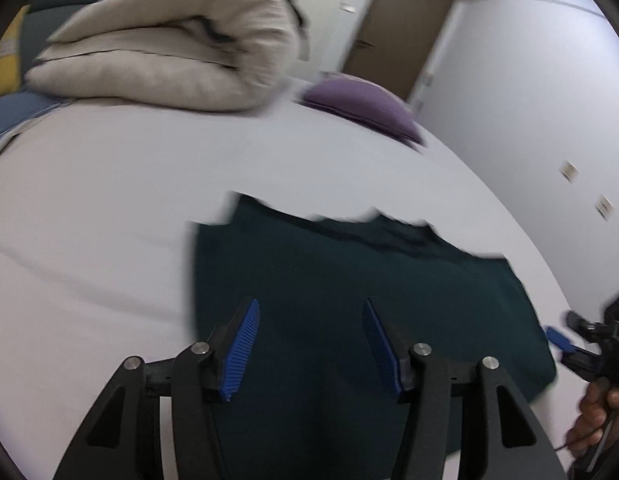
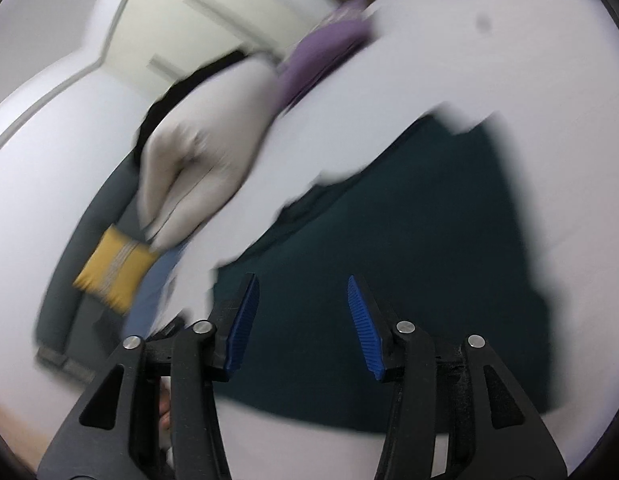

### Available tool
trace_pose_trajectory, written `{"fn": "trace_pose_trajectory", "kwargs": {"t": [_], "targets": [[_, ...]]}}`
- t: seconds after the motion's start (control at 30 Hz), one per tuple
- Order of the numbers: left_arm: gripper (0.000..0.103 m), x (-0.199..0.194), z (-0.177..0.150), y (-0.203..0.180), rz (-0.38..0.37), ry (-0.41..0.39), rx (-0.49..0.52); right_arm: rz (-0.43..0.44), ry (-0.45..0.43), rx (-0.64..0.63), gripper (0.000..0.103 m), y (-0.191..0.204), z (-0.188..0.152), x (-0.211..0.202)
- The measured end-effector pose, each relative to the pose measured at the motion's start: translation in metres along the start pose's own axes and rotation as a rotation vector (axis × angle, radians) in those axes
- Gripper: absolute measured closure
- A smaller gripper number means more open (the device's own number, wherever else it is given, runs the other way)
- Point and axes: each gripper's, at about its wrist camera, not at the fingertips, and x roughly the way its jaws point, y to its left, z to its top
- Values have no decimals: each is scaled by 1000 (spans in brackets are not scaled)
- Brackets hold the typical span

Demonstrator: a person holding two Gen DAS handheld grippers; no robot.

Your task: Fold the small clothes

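A dark green garment [image 1: 349, 300] lies spread flat on the white bed sheet [image 1: 89, 220]. My left gripper [image 1: 311, 308] hovers over its near part, jaws apart, blue pads [image 1: 241, 348] bare with nothing between them. At the right edge of the left wrist view the right gripper [image 1: 565, 332] shows beside the garment's edge, held by a hand [image 1: 597, 420]. In the blurred right wrist view the same garment [image 2: 389, 240] fills the middle. My right gripper [image 2: 303, 284] stands open above it, holding nothing.
A folded beige duvet [image 1: 169, 48] lies at the far side of the bed, with a purple pillow [image 1: 361, 104] to its right. A yellow cushion [image 2: 113, 272] sits on a grey sofa [image 2: 81, 240] beside the bed. A brown door [image 1: 401, 28] and white walls lie beyond.
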Motion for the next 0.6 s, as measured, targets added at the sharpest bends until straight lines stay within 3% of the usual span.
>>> {"fn": "trace_pose_trajectory", "kwargs": {"t": [0.13,0.17,0.27,0.37,0.6], "targets": [[46,21,-33,-28,-5,86,87,121,165,32,56,23,-49,56],[46,31,-43,-25,20,129,83,119,205,33,56,25,-64,69],[50,26,-52,-14,14,120,62,38,265,-21,58,20,-89,90],[50,16,-53,2,23,116,43,37,181,51,58,-4,-84,72],[54,-11,-63,42,17,100,-56,-105,-102,249,58,-84,-56,-22]]}}
